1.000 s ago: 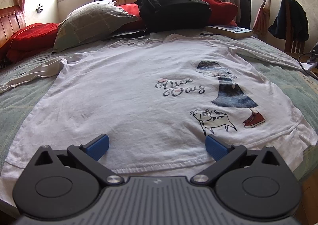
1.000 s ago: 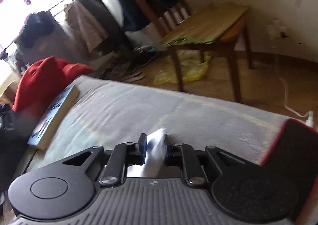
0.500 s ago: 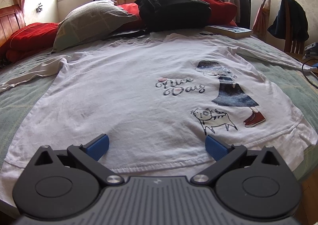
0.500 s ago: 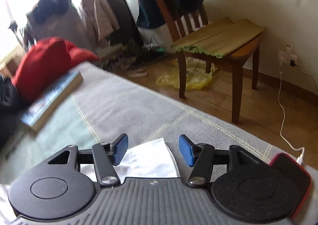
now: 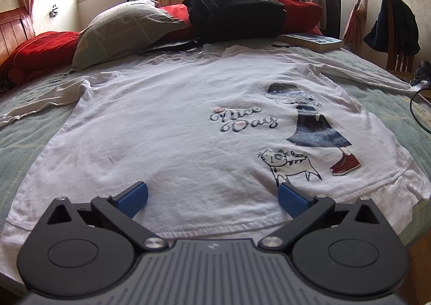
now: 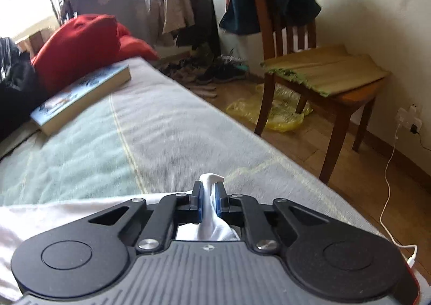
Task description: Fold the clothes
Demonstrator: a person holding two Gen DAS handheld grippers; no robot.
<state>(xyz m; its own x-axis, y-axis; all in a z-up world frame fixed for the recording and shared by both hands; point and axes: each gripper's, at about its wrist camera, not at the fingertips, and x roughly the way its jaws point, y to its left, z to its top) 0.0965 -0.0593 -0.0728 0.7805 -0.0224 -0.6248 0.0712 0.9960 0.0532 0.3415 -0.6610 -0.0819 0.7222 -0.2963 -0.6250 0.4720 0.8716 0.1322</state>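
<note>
White cotton pinched at the sleeve end

White cotton made up the long-sleeved shirt [image 5: 167, 127], which lay face up and flat on the bed [image 5: 24, 140], exactly where it lay a second before. The left tool [image 5: 212, 194] had not shifted either: its blue fingers [image 5: 134, 194] stood wide apart above the hem with nothing between them.

The change was on the right. Half a second earlier the right tool [image 6: 208, 194] stood open over the loose sleeve end [image 6: 211, 179]; its jaws had just been closing, and now they were clamped on that cloth, a small white peak standing up between the pads. The view had also rolled level compared with a second before.

The shirt's long axis ran from the hem, nearest the left camera, to the collar, which pointed toward the grey pillow [image 5: 124, 27] and black backpack [image 5: 231, 6]. Its sleeves spread out left and right across the bed. On the chest were the script "Nice Day", a girl in a blue skirt and red shoes, and a small striped cat. The cloth was lightly creased. A book [image 6: 80, 97] lay on the bed beyond the right tool.
</note>
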